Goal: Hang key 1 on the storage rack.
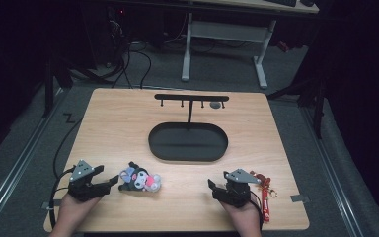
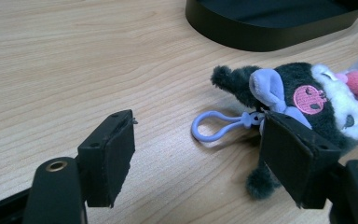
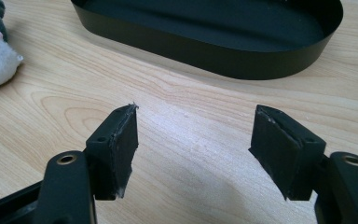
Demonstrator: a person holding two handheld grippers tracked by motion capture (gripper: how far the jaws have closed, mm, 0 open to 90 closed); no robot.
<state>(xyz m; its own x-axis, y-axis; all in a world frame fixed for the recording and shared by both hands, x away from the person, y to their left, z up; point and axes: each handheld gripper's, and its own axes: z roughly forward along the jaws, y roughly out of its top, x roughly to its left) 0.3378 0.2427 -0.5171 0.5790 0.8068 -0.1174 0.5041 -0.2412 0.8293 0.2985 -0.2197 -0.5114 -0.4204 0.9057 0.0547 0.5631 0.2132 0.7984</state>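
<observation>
A person's two hands rest at the near edge of a wooden table, each holding a black two-jaw gripper. The left gripper has its jaws spread wide and grips nothing; in the left gripper view bare wood lies between the pads, with a lilac plastic clip loop just ahead of the gap and one pad edge overlapping the toy it belongs to. That toy, a single plush keychain in dark grey, white and pink with a lilac ear and bow, lies on its side on the table just beside the left gripper's tips, short of the tray. A round pink patch on its head bears a small embroidered skull face; no lettering can be read on it.

The right gripper also stands wide and empty, its pads apart over bare tabletop in the right gripper view, well apart from the toy.

One black oval tray sits mid-table, carrying one upright T-shaped rack with small hooks under its crossbar. One red strap with a gold-coloured ring lies just beside the right hand; pale printing runs along it, too small to read.
</observation>
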